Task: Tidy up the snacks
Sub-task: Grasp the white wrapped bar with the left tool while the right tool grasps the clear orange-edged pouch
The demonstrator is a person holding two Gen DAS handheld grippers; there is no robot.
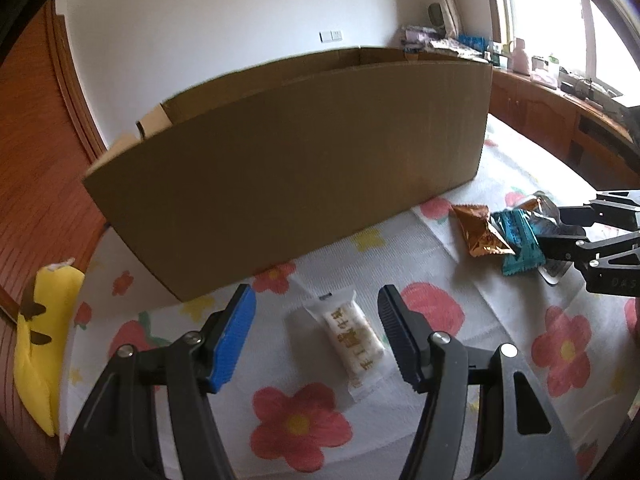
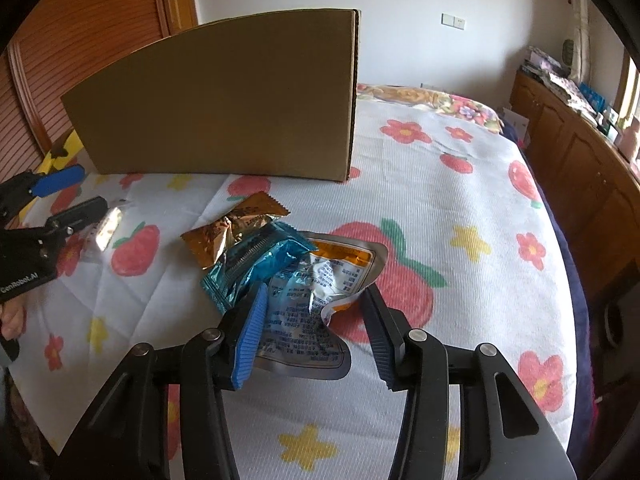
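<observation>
ok, status:
left gripper [image 1: 318,334]: jaws parted wide, straddling the white bar [image 1: 352,342]; pads clear of it on both sides, nothing gripped.
white bar: clear wrapper with gold print, flat on the sheet [image 1: 432,256], lengthwise between the left fingers, just in front of the box [image 1: 288,160].
right gripper [image 2: 312,330]: jaws about half open, around the near end of the silver pouch [image 2: 316,300]. blue pad [image 2: 252,336] touches the pouch's left edge; dark pad [image 2: 378,330] looks just clear of the curled right edge. can't confirm a squeeze, so not a grip.
silver pouch: crumpled, printed back up, orange strip at its far end, lying on the sheet, partly under the teal pack [image 2: 256,264].
teal pack: lies on the pouch's far left corner, touching the brown pack [image 2: 232,228].
brown pack: farthest of the three, nearest the box, apart from its wall.
box: plain cardboard, upright on the sheet behind all the snacks, top open; inside not visible from either camera.
sheet: white with red and yellow flowers, creased around the pile.
yellow plush [image 1: 38,344]: at the left edge of the sheet, beside the box's left end.
cross view: left gripper shows at the left edge of the right camera, well apart from the pile; a bit of hand [image 2: 12,320] visible under it.
background: wooden doors left, cluttered sideboard [image 2: 580,128] by the window on the right.
</observation>
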